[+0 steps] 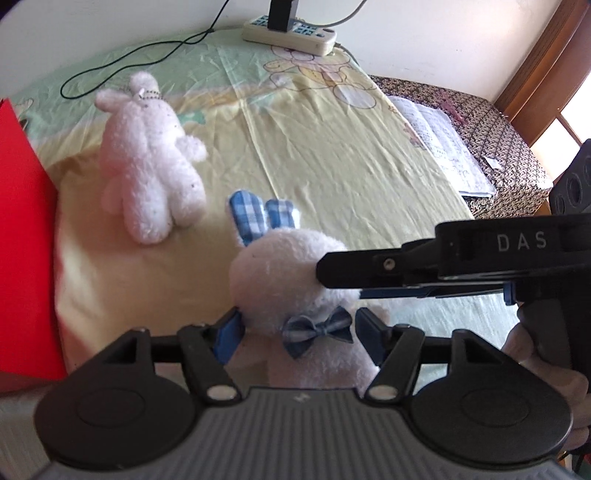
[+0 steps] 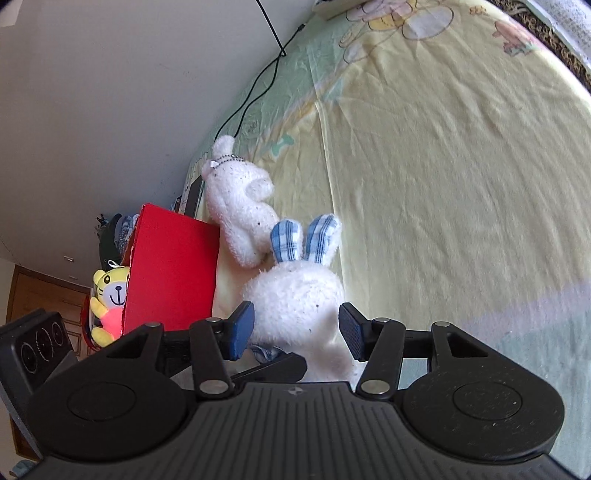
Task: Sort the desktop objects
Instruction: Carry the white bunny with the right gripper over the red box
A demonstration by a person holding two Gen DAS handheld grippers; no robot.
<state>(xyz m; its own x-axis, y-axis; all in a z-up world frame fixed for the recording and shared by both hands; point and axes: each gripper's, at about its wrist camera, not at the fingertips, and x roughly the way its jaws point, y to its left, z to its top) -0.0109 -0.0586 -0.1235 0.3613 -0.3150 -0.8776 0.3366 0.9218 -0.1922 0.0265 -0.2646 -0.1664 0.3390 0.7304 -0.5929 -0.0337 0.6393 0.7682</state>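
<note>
A white plush rabbit (image 1: 280, 266) with blue plaid ears and a plaid bow tie sits upright on the yellow sheet. My left gripper (image 1: 299, 332) straddles it at the neck, its blue pads close beside the fur without squeezing it. My right gripper (image 2: 295, 328) straddles the rabbit's (image 2: 295, 295) head from behind, with a thin gap at each pad. Seen from the left wrist, the right gripper (image 1: 332, 280) reaches in from the right, level with the head. A second white plush (image 1: 147, 162) with a bead chain lies just beyond, beside the red box (image 2: 173, 266).
The red box (image 1: 26, 240) stands at the left edge, with a yellow tiger plush (image 2: 109, 295) behind it. A power strip (image 1: 291, 33) and a black cable (image 1: 129, 59) lie at the far side. Papers (image 1: 443, 144) rest on a patterned surface to the right.
</note>
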